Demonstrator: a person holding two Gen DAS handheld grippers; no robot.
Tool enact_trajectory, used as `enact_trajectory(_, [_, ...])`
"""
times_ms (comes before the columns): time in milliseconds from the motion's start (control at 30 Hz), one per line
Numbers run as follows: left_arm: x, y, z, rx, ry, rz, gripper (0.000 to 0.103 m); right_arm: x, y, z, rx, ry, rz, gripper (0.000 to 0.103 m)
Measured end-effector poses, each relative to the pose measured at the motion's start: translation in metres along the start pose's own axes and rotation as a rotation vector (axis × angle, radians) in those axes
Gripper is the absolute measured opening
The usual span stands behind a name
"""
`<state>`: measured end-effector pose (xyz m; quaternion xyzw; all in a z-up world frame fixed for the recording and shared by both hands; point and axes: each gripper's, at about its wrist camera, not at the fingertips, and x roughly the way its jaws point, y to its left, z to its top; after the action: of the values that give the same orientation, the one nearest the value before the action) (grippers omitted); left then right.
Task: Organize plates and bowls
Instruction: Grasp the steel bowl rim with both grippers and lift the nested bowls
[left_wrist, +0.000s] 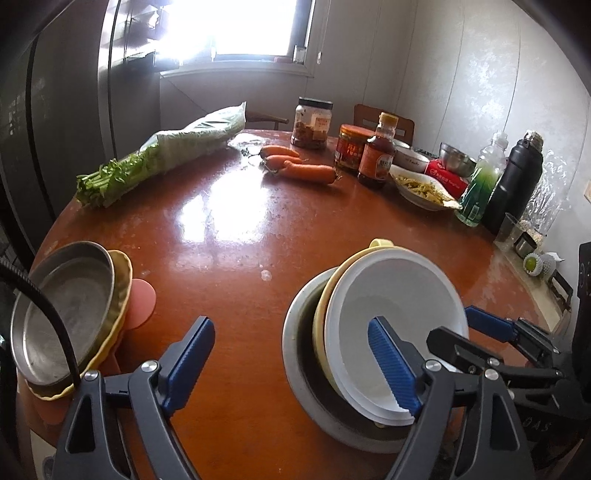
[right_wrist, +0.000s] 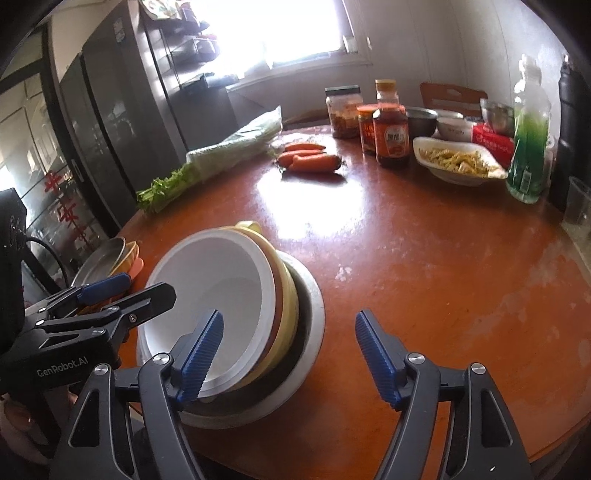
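- Left hand-held gripper: pads apart, nothing clamped; right pad over white bowl.
- Right hand-held gripper: pads apart, empty; left pad over the same bowl.
- White bowl nested in yellow bowl, inside steel bowl, near worktop edge.
- Steel plate stacked on yellow dish, far left (tilted).

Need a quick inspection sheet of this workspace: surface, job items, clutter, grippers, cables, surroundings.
Surface: round brown table, glossy, window glare.
Job's things: white bowl nested in a yellow bowl inside a metal basin; metal plate stacked on a yellow dish at the table's edge.
Clutter: carrots, bagged greens, jars, sauce bottle, food dish, flask.
Grippers: left gripper and right gripper open, holding nothing.
Cables: black cable crosses the metal plate.
Surroundings: window, wooden chair.
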<state>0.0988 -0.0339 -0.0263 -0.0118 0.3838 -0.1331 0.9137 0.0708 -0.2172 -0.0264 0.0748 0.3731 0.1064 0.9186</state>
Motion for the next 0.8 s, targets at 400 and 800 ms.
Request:
enact_trajectory(400, [0.031, 0.003, -0.006, -0.023, 0.074, 0.015, 0.085, 0.025, -0.005, -0.006, 0.039, 0.078, 0.031, 0.075])
enact_trajectory(800, [0.032, -0.005, -0.008, -0.043, 0.068, -0.035, 0.060, 0.022, 0.003, -0.005, -0.002, 0.037, 0.058, 0.056])
